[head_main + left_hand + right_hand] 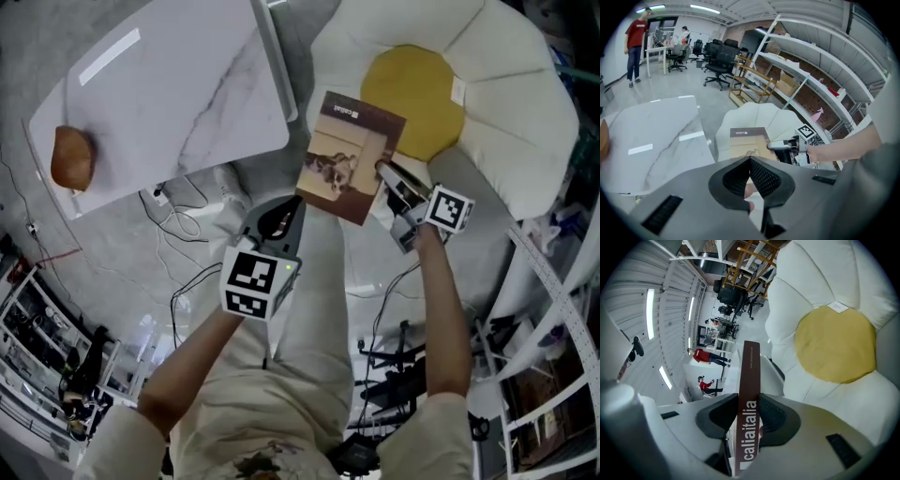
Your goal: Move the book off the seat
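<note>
Brown book (345, 159) clamped in R gripper (749, 412) — L gripper (750, 161) jaws together.

an open office or lab space: black office chairs (719, 56), long wall shelves (806, 75) (boxes on them), loose floor cables (173, 246).

Bright overhead tube lights (704, 7), fisheye-warped edges, sharp focus.
</note>
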A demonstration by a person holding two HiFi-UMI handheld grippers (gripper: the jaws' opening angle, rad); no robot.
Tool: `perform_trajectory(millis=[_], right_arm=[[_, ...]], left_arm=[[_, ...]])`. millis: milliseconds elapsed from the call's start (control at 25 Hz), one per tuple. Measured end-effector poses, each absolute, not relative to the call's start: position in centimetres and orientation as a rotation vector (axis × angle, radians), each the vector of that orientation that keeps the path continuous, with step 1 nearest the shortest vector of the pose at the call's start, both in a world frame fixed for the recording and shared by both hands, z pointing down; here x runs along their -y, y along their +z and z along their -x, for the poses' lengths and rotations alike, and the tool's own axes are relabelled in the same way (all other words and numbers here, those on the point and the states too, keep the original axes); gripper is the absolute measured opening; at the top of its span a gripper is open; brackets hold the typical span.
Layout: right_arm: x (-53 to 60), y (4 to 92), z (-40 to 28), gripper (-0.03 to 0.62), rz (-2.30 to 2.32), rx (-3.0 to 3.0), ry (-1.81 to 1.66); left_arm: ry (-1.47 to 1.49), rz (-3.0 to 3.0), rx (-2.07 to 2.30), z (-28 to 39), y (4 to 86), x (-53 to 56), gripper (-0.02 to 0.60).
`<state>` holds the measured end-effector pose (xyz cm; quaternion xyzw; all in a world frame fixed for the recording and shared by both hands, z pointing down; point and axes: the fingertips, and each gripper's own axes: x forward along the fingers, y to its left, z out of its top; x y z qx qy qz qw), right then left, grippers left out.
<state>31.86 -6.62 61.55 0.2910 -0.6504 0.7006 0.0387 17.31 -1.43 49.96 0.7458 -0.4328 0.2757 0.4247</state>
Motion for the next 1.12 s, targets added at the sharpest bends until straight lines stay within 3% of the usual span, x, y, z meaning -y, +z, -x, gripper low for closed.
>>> perform_trajectory(millis=[600,1120], right_arm=[[8.1,54.9,-18.7,0.143,-0.750,2.166,2.099],[9.6,54.2,-5.0,0.143,-0.624,2.208,2.037]], left_arm=[[0.591,-1.821,1.235,-7.5,46.2,0.8,0.012],[0.492,-1.740,1.372,4.6,45.7,0.8,0.012]])
